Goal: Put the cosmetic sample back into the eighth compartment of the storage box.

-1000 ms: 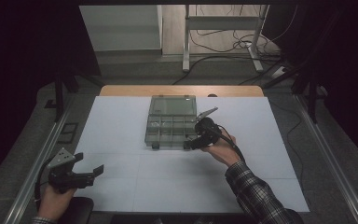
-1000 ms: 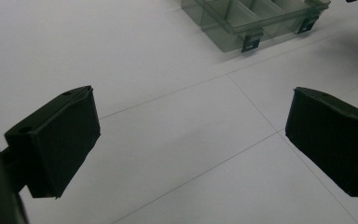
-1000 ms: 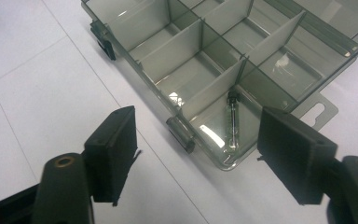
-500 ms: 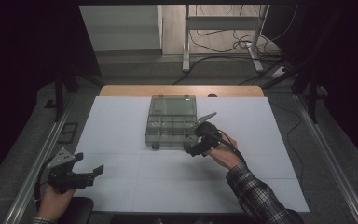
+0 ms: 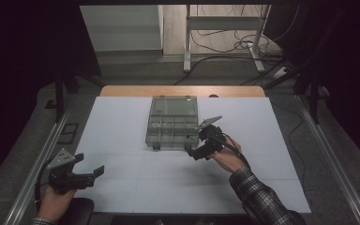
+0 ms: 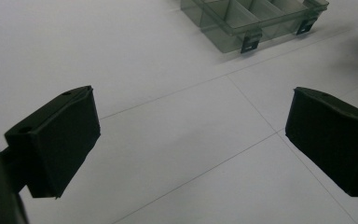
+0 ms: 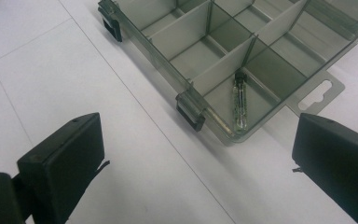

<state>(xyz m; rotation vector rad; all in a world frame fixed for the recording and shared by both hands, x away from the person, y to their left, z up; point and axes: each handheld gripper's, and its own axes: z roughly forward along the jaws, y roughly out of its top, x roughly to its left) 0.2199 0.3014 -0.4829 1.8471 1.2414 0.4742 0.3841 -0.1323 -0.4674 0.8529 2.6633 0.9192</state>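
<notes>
Hovering just off the near right corner of the clear compartment box point(image 5: 172, 123), the right hand-held gripper point(image 5: 198, 153) is seen with its jaws spread wide and nothing between them, the jaws having just been opening. A small glass vial point(image 7: 239, 99) is shown lying flat in the box's corner compartment, straight ahead of that gripper and a little beyond the box's front wall and right latch point(image 7: 190, 109); its long axis is set roughly along the line of the gripper's reach, dark cap at the far end. The box's lid is seen thrown back toward the far edge of the white table point(image 5: 117, 122). The left hand-held gripper point(image 5: 88, 176) is held near the table's near left corner, jaws likewise wide and empty, well apart from the box, so the right hand is judged the nearer one for any move on the vial or the lid.
</notes>
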